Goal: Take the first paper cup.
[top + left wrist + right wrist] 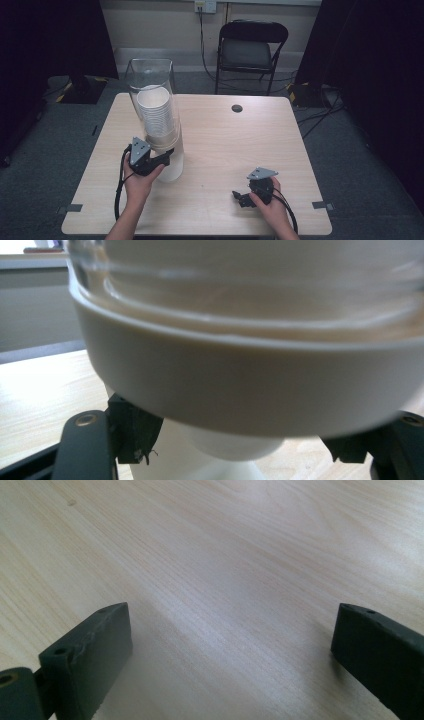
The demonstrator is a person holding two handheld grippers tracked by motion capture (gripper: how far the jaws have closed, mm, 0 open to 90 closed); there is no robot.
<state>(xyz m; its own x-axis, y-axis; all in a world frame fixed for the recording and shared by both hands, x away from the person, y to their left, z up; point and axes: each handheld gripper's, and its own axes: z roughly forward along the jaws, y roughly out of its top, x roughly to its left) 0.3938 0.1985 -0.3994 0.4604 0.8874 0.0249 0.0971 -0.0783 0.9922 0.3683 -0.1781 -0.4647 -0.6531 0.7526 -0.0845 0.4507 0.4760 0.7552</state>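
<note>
Left gripper (pixel 167 159), left of centre in the high view, had its jaws either side of the bottom cup (pixel 235 442) under the clear dispenser (pixel 152 100); whether the pads pressed I could not tell. I judged the pull barely begun. White paper cups stayed stacked inside the tube. My right gripper (pixel 240 196) sat spread, empty.

A light wood-grain bench (pixel 220 150) with rounded corners stands on grey carpet. A round black grommet (pixel 237 108) sits in its far middle. On its left half stands a tall clear plastic cup dispenser with a white base (pixel 167 167), holding a stack of white paper cups (pixel 156 112).
</note>
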